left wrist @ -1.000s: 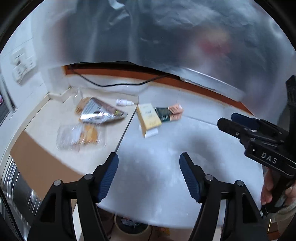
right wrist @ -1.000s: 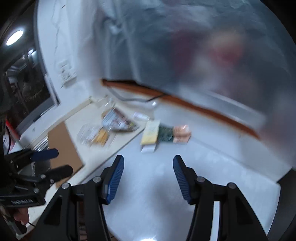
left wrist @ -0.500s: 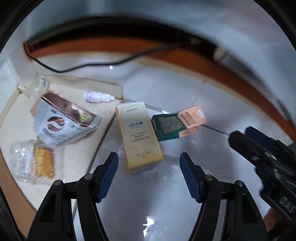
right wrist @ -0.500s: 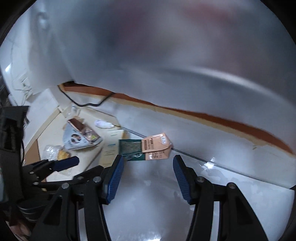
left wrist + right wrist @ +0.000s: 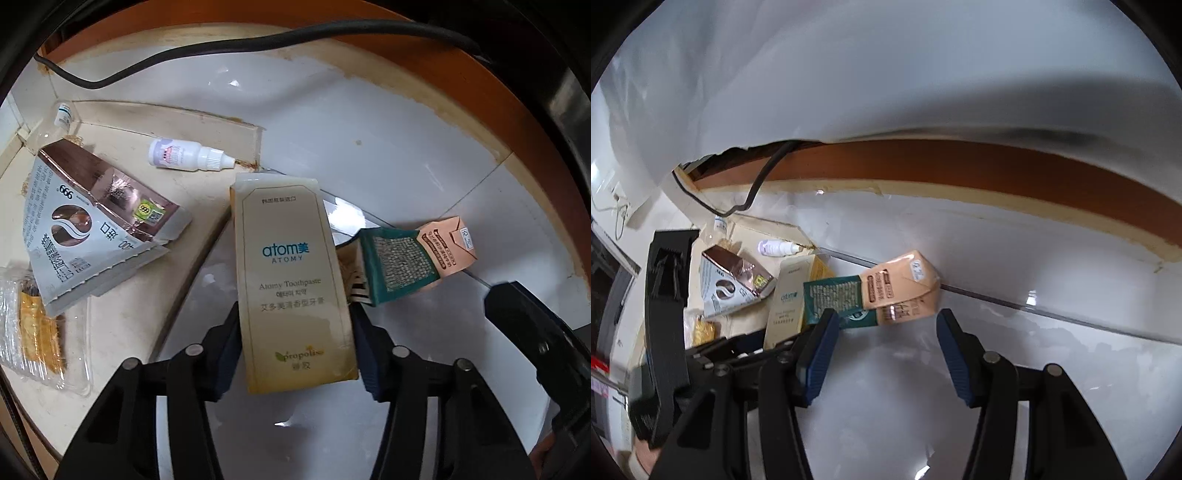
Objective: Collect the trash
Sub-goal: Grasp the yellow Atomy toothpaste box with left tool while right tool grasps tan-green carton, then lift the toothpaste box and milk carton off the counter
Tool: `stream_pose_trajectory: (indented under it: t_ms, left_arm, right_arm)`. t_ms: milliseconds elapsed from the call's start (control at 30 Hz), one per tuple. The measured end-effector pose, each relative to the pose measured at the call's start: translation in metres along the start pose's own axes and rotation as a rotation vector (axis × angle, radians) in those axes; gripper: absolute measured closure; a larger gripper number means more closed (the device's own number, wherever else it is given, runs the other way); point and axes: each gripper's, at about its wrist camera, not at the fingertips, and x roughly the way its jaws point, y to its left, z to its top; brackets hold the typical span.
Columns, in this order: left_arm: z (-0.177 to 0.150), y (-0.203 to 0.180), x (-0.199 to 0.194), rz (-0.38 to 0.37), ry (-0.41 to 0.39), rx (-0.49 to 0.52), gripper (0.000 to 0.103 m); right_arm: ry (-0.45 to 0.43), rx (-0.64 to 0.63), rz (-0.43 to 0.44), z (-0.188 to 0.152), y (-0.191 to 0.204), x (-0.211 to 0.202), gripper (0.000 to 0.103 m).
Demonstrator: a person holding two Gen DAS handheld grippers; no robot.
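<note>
A cream Atomy toothpaste box [image 5: 291, 258] lies flat on the white tabletop [image 5: 369, 129]. My left gripper [image 5: 295, 332] straddles its near end; the jaws are closing and both blue pads meet the box's long sides. Right of it lies a crumpled green and peach carton [image 5: 413, 258], also seen in the right wrist view as the carton [image 5: 875, 291]. My right gripper [image 5: 886, 325] stands open just before that carton, whose near edge reaches between the fingertips without touching the pads. The toothpaste box [image 5: 786, 299] shows at left there.
On the beige section at left lie a silver and brown coffee pouch [image 5: 92, 229], a small white dropper bottle [image 5: 188, 157] and a clear plastic wrapper [image 5: 37, 325]. A black cable [image 5: 221, 48] runs along the orange-brown rim [image 5: 535, 155] at the back.
Both grippers came down and forward toward the trash. The left jaws narrowed around the toothpaste box; the right jaws kept their width and now sit just before the green and peach carton.
</note>
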Motion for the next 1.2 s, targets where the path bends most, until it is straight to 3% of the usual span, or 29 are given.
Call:
stream_pose_trajectory:
  t_ms: [200,400,567,700,933,1067,1200]
  left_arm:
    - [-0.013,0.025,-0.021,0.043,-0.058,-0.018,0.053]
    - [-0.028,0.044,-0.046,0.096,-0.114,0.005,0.053]
    - [-0.034,0.054,-0.058,0.122,-0.137,0.014,0.053]
    - [-0.044,0.067,-0.065,0.110,-0.148,0.003,0.053]
    - [-0.035,0.060,-0.071,0.084,-0.148,-0.019,0.053]
    - [-0.038,0.056,-0.078,0.068,-0.154,-0.018,0.053]
    - [-0.039,0.056,-0.078,0.060,-0.151,-0.012,0.053]
  right_arm:
    - [0.011,0.144,-0.026,0.003,0.008,0.016,0.047]
    - [-0.055,0.327,-0.141,0.012,0.021,0.022,0.047]
    - [-0.036,0.330,-0.252,0.024,0.038,0.042,0.047]
    - [-0.015,0.314,-0.326,0.030,0.043,0.054,0.047]
    - [0.034,0.264,-0.477,0.037,0.054,0.065,0.047]
    - [0.037,0.261,-0.505,0.028,0.051,0.059,0.046]
    - [0.055,0.339,-0.459,0.016,0.035,0.050,0.043]
